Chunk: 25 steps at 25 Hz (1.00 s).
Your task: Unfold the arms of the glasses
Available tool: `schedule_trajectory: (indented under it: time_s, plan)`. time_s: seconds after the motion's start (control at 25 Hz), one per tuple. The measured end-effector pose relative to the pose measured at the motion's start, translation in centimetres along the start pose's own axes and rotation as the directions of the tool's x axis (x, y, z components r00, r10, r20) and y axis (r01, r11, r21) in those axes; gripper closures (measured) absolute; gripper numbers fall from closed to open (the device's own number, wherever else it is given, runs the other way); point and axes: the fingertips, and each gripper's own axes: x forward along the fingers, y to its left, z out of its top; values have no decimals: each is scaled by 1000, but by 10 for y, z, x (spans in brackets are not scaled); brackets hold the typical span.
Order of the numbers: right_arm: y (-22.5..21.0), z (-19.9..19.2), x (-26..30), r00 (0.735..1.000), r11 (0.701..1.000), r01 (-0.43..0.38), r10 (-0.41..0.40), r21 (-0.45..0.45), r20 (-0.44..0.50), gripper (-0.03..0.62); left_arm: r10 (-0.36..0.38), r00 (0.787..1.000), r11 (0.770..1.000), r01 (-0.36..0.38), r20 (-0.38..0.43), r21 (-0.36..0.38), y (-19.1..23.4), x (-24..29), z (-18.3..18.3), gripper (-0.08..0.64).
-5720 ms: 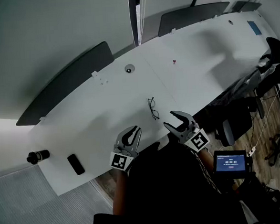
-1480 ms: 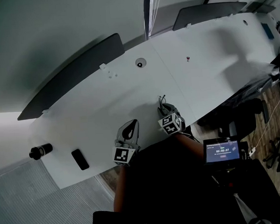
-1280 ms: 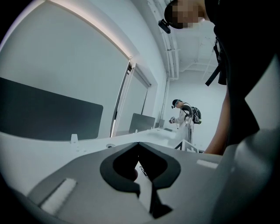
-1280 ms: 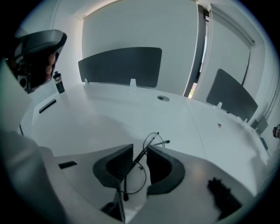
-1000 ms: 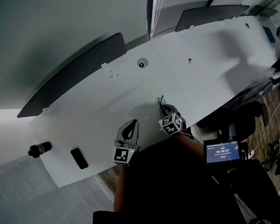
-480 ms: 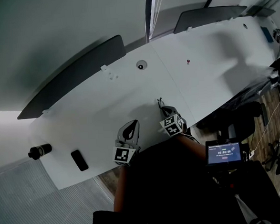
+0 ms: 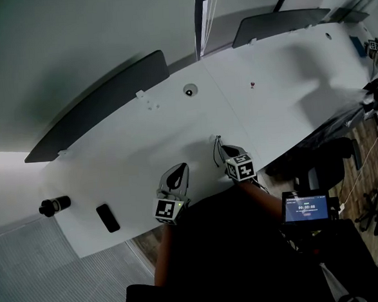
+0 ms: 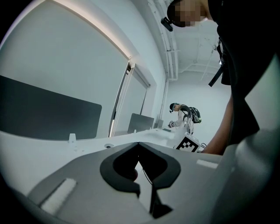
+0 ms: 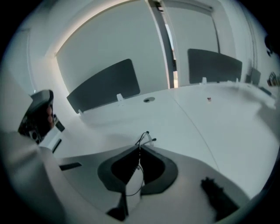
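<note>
The thin wire-framed glasses [image 7: 214, 145] are off the white table [image 7: 131, 151], pinched in my right gripper [image 7: 220, 149], which is shut on the frame. In the right gripper view a lens loop hangs between the shut jaws and the glasses' [image 9: 147, 135] ends stick out past the right gripper's [image 9: 140, 148] tips. My left gripper [image 7: 181, 166] rests to the left near the table's front edge, apart from the glasses. The left gripper [image 8: 139, 144] is shut with nothing in it, and the right gripper's marker cube [image 8: 188, 143] shows beyond it.
A black phone-like slab [image 7: 107, 218] and a dark cylinder [image 7: 53, 206] lie at the table's left end. A round grommet [image 7: 188, 90] and a small red item [image 7: 252, 83] sit farther back. Dark divider panels [image 7: 95, 108] line the far edge. A lit screen [image 7: 304, 206] is at my right.
The right gripper has closed on the glasses, rolled and drifted slightly right, so its marker cube now faces up. Earlier both grippers were open and the glasses lay on the table. The left gripper stayed still.
</note>
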Motion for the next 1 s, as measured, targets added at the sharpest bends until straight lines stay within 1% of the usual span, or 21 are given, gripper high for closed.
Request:
schedule_trajectory:
  time_s: [0.08,0.16,0.2,0.24,0.28,0.32,0.4,0.48,0.52,0.56,0.68,0.72,0.76,0.8,0.84,0.88,0.92,0.96,1.0]
  plan:
    - [-9,0,-4,999,990,-25,20,140,38,580,-3,1000,1000,3,-1,3,-1,-1,-1,552]
    - [-16,2,-9,994,960,-75,50,271,99,580,-8,1000,1000,8,5,12,-1,0,-2,552]
    - [-17,5,-12,987,937,-118,73,329,145,580,-10,1000,1000,10,5,14,-2,0,-2,552]
    - [-17,10,-15,974,909,-175,103,378,202,580,-11,1000,1000,11,6,14,-3,0,-2,552]
    - [-17,15,-17,954,878,-243,138,412,268,580,-12,1000,1000,12,7,13,-3,0,-3,552]
    - [-15,22,-21,926,846,-313,172,430,336,580,-13,1000,1000,13,9,12,-3,1,-2,552]
    - [-10,37,-30,864,795,-430,225,428,450,580,-14,1000,1000,14,12,13,-4,1,-1,552]
    - [-5,51,-39,811,761,-507,262,404,523,580,-12,1000,1000,12,14,14,-5,0,0,552]
    - [-3,57,-42,790,750,-534,278,391,546,580,-11,1000,1000,11,15,14,-5,0,0,552]
    - [-1,62,-45,776,743,-552,291,379,560,580,-10,1000,1000,10,15,14,-5,0,0,552]
    - [8,71,-51,746,742,-584,332,329,577,580,-5,1000,1000,5,17,22,-4,-2,-3,552]
    - [11,75,-56,722,735,-607,352,303,595,580,-1,1000,1000,0,22,24,-3,-3,-3,552]
    - [15,81,-64,684,715,-643,374,275,626,580,5,1000,1000,-5,28,22,-2,-4,-1,552]
    - [18,89,-74,633,681,-688,394,251,666,583,12,999,1000,-12,34,16,-1,-5,1,552]
    - [19,97,-84,578,639,-733,404,234,709,583,18,999,1000,-19,40,10,1,-7,1,552]
    - [19,104,-92,531,600,-768,403,223,745,583,25,999,1000,-25,45,5,3,-8,1,552]
    - [19,109,-97,502,576,-788,398,217,768,583,31,998,1000,-31,47,0,5,-10,1,552]
    - [19,112,-100,487,563,-799,397,213,778,583,37,998,999,-37,46,-3,6,-11,1,552]
    - [21,115,-101,481,558,-804,403,208,779,583,40,998,999,-40,43,-6,6,-12,2,552]
